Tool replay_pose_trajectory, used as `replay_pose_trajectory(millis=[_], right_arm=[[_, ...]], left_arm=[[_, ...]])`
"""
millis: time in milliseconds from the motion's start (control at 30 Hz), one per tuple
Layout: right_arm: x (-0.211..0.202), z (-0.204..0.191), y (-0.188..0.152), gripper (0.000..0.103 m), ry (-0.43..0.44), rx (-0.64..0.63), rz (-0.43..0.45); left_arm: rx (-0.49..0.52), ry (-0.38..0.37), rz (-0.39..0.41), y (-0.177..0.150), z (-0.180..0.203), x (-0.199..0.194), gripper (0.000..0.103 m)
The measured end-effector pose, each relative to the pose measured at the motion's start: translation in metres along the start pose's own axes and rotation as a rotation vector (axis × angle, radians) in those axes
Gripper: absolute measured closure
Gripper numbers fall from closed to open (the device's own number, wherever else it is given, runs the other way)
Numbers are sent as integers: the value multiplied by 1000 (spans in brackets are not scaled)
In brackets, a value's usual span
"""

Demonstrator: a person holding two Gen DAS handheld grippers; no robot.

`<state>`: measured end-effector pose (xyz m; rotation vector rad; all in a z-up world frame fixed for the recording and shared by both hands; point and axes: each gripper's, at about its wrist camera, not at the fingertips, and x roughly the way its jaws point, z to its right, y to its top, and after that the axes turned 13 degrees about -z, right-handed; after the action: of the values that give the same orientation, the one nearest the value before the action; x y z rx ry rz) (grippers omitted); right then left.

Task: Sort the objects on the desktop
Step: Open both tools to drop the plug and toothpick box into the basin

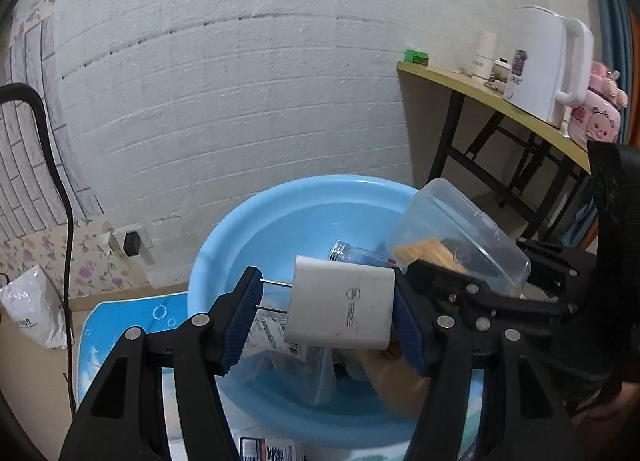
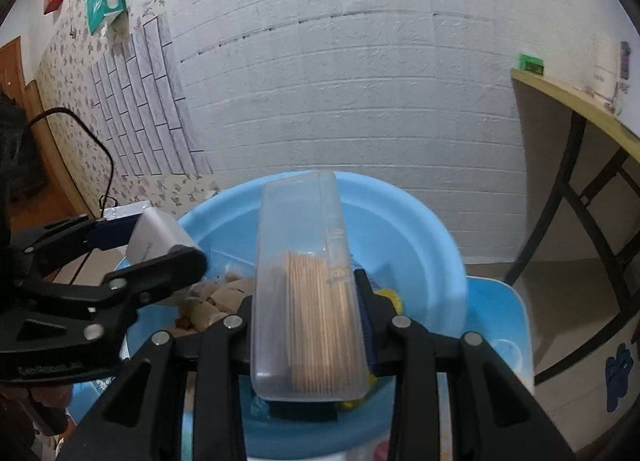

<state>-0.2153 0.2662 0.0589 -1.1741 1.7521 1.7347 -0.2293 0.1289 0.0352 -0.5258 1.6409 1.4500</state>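
Both tongs are loaded and held over the blue basin (image 1: 224,245), which is the landmark here.

Left tongs (image 1: 328,311): clamped on a white USB wall charger (image 1: 340,307), prongs toward one blue pad, flat back end vs the other. It hangs above the basin's near half, over a clear bag and a small glass bottle (image 1: 352,253) lying inside. Charger looks like hard, stiff, smooth plastic, prob. light w/ some heft. End-to-end on the prongs looks like a poor hold and it may pivot; flat broad faces would be safer.

Right tongs (image 2: 308,321): narrow, closed on a clear plastic box of toothpicks (image 2: 308,301), held lengthwise above the basin's middle, free end pointing toward the far rim. Box is light, thin-walled, slick, prob. flexes if squeezed hard. Lid could pop and spill the sticks, so grip across the long side walls near the middle, gentle pressure.

In the right view, small beige lumps sit in the basin's left part; can't tell what they are.
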Motion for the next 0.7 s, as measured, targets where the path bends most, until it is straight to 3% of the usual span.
replay_pose_trajectory(millis=[133, 167, 233, 367, 700], right_arm=[[5, -3, -1, 65, -17, -28, 12], [5, -2, -1, 60, -6, -26, 13], [4, 1, -1, 36, 20, -14, 21], [-4, 3, -7, 35, 43, -3, 45], [-21, -12, -19, 29, 22, -23, 49]], left_arm=[[-26, 17, -12, 3, -7, 5, 38], [-32, 18, -7, 3, -9, 4, 31], [-49, 18, 14, 5, -12, 0, 22], [-69, 46, 28, 6, -14, -6, 14], [-145, 120, -9, -24, -29, -23, 10]])
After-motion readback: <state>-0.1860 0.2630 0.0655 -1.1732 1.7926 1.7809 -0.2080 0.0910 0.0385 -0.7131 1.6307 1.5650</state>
